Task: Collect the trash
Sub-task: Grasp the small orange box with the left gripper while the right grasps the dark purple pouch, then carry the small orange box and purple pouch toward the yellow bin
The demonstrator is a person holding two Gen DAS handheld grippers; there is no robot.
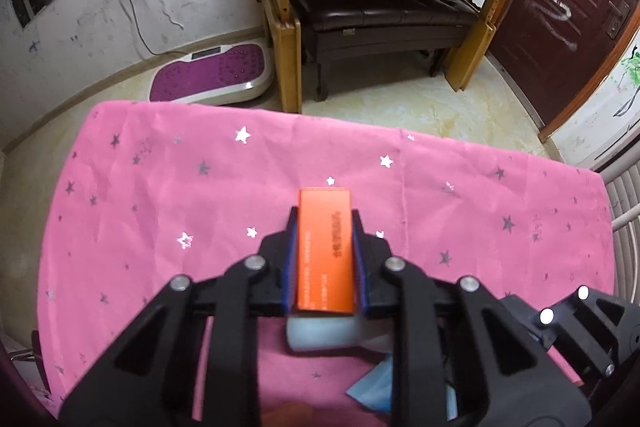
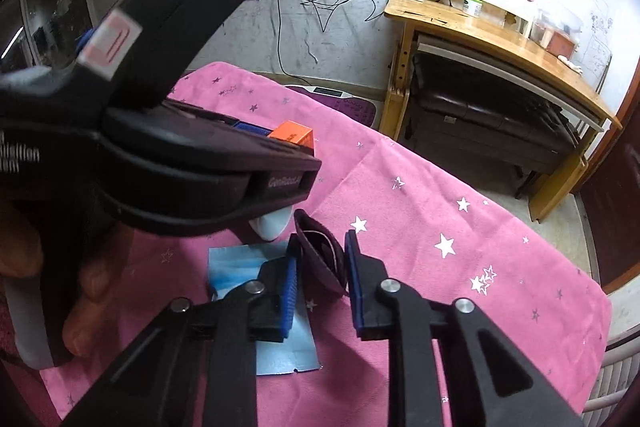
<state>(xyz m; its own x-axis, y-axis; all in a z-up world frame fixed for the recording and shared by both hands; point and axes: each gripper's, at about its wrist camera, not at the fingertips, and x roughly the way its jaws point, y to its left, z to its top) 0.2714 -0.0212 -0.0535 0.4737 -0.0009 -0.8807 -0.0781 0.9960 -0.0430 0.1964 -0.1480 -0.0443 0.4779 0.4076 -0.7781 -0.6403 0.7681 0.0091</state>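
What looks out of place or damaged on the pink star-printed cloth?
A dark purple curled peel-like scrap sits between the right gripper pads, and a flat light blue wrapper lies underneath. Nothing looks spilled.

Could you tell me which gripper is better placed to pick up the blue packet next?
Probably right: the right gripper, though shut on a dark peel, sits directly over the blue packet.

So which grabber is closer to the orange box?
Left. The left gripper is clamped on the orange box. The right gripper is off to the side, pinching a dark purple scrap on the pink cloth.
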